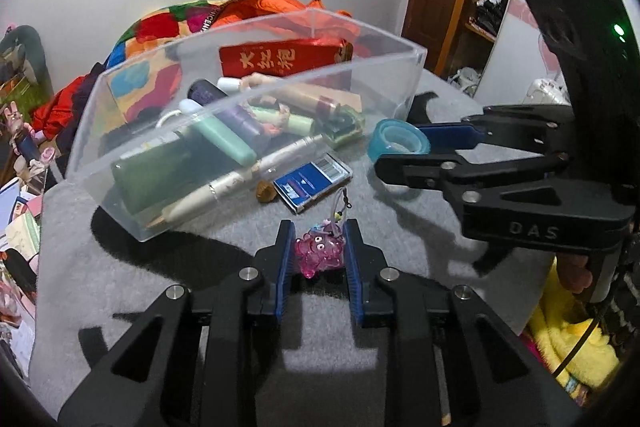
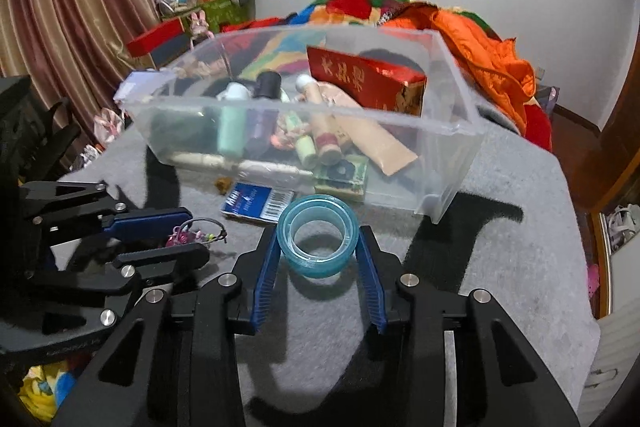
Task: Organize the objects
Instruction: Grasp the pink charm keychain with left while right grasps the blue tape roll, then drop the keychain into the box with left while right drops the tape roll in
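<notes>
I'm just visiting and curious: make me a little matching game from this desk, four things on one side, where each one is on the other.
Things:
1. pink charm
2. tape roll
3. red packet
4. blue card

Places:
A. inside the clear bin
B. flat on the grey mat, in front of the bin
C. between the left gripper pads
D. between the right gripper pads

Pairs: 1-C, 2-D, 3-A, 4-B
</notes>
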Action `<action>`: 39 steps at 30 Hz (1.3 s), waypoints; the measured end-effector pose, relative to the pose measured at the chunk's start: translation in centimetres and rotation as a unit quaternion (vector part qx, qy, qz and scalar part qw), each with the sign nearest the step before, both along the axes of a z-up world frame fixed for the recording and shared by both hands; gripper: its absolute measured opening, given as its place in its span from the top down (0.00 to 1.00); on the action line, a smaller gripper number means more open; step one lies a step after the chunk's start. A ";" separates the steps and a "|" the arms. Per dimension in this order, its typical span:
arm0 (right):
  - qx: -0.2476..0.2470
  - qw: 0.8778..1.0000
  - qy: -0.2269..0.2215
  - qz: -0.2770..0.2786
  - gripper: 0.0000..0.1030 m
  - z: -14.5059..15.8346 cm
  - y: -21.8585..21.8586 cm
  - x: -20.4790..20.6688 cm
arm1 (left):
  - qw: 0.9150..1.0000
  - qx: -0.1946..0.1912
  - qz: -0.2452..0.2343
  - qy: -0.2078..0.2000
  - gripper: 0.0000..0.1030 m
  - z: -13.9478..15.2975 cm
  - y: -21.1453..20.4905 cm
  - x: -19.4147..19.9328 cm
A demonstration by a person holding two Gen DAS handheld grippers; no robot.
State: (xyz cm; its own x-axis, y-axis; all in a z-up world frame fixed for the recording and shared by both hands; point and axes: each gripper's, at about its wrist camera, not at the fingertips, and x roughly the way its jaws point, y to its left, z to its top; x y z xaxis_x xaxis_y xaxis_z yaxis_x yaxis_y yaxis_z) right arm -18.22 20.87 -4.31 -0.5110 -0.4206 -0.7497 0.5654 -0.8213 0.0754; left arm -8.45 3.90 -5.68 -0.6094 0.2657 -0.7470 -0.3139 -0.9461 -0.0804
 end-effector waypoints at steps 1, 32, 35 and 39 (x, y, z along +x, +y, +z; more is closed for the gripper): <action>-0.001 1.000 0.006 0.000 0.66 0.4 0.0 0.2 | 1.000 0.003 0.003 0.003 0.77 0.3 -0.2 0.1; -0.036 0.995 0.095 0.002 0.66 7.7 -3.1 -1.2 | 0.990 0.027 0.085 0.110 0.77 8.3 -5.1 -2.9; -0.032 0.996 0.089 -0.001 0.66 7.3 -3.4 -2.2 | 0.990 0.026 0.087 0.106 0.77 8.0 -5.3 -3.5; -0.031 0.997 0.070 -0.009 0.66 6.3 -3.5 -3.6 | 0.991 0.029 0.087 0.093 0.77 7.1 -5.3 -4.5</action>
